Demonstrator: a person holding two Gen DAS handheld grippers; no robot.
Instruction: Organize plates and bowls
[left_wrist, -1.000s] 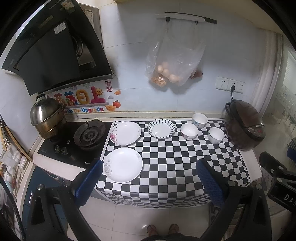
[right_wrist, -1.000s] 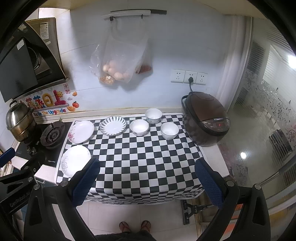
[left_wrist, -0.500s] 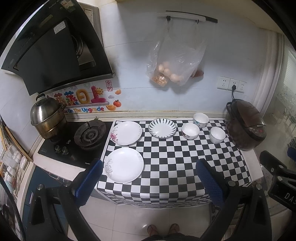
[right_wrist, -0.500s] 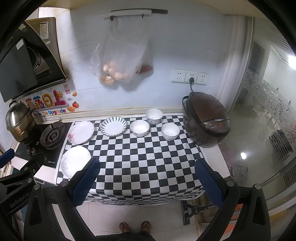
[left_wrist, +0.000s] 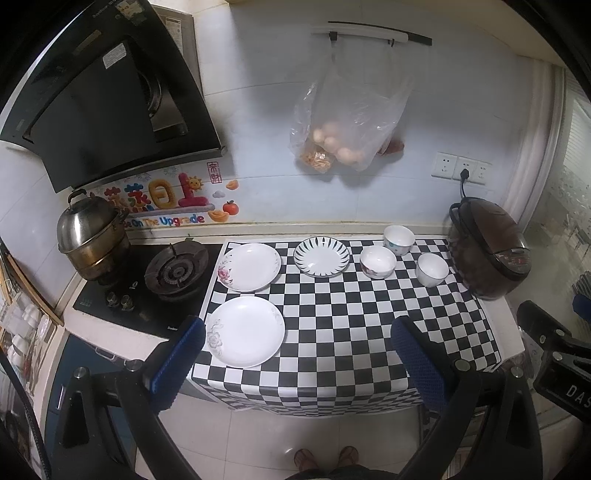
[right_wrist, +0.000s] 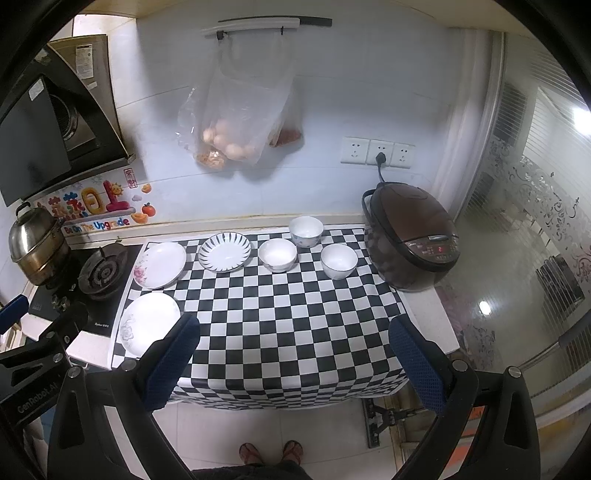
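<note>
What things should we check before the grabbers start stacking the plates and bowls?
1. Left gripper open and holding nothing: ok.
2. Right gripper open and holding nothing: ok.
3. All three plates lie flat and apart, with the near plate closest: ok.
4. All three bowls stand upright, like the middle bowl: ok.
5. Checkered cloth bare in front for stacking: ok.
6. Rice cooker not touching the rightmost bowl: ok.
</note>
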